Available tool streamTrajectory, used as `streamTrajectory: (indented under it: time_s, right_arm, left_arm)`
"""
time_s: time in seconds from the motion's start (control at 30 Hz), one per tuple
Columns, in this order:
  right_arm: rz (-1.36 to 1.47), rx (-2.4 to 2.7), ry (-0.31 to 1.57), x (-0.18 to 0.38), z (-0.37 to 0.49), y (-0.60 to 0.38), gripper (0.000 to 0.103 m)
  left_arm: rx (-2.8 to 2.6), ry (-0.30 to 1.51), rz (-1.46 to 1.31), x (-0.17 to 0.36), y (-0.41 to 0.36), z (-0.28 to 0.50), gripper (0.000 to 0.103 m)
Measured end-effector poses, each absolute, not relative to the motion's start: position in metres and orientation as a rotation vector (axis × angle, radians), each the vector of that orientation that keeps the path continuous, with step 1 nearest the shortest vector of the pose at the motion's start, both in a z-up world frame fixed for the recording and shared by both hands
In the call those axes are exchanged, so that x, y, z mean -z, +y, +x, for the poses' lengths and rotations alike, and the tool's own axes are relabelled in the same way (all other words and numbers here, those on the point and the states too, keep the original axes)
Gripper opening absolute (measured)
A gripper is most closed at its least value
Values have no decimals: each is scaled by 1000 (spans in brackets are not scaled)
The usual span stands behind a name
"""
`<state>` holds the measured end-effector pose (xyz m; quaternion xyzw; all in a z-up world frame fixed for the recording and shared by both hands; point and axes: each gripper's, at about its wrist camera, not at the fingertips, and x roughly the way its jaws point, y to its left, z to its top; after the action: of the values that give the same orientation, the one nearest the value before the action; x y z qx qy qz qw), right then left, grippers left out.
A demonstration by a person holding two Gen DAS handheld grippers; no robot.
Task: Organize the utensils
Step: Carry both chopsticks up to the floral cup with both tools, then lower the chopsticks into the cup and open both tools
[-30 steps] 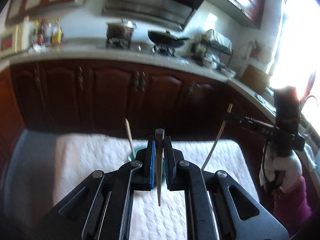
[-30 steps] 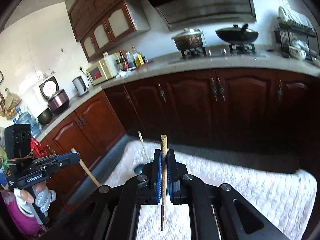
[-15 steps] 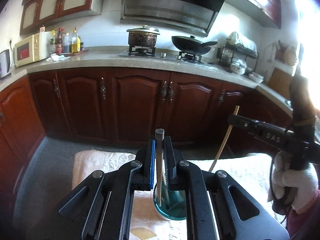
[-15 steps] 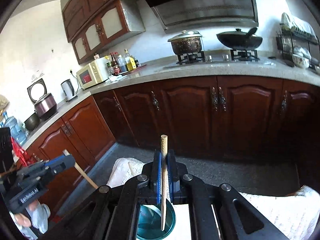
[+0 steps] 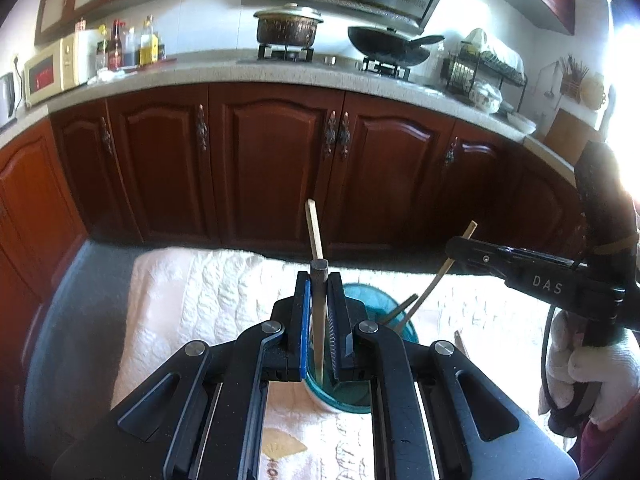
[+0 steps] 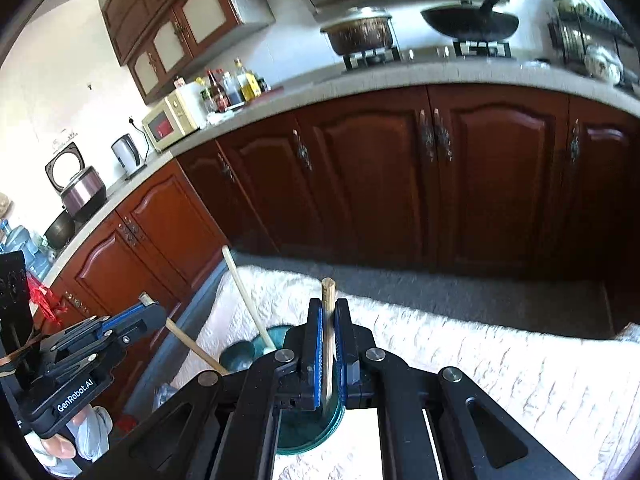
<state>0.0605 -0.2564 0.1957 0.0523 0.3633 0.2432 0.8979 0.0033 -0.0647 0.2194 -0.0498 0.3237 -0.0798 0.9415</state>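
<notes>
Left wrist view: my left gripper [image 5: 319, 316] is clamped on a chopstick [image 5: 319, 320] whose tip is inside the teal cup [image 5: 362, 394] on the white cloth [image 5: 192, 304]. My right gripper [image 6: 328, 344] grips another chopstick [image 6: 328, 320] over the same cup.

Three chopsticks [image 5: 314, 232], one teal cup [image 5: 360, 396], two grippers [image 5: 319, 320].

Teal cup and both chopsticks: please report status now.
Left gripper shut on chopstick, tip in teal cup. Right gripper shut on second chopstick over cup. One chopstick already inside; nothing blocking.
</notes>
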Motion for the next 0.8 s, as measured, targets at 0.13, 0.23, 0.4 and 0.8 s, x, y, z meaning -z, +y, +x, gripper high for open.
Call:
streamTrajectory:
  time_s: [0.13,0.23,0.4,0.8]
  right_arm:
    - [104,-519,764,-185,59,-252,5]
    - [112,-532,774,-185,59,-253,5]
    - [78,-517,766,-185,54,-252,33]
    - [1,-483,753,-188,32,-251,40]
  left_arm:
    - [157,654,-105,-220,-66,1,7]
    - [159,656,-103,-222,-68,0,7]
    - [167,667,-111,-223,-67,0,8]
    - [174,635,-140,-236,-61,-11,40]
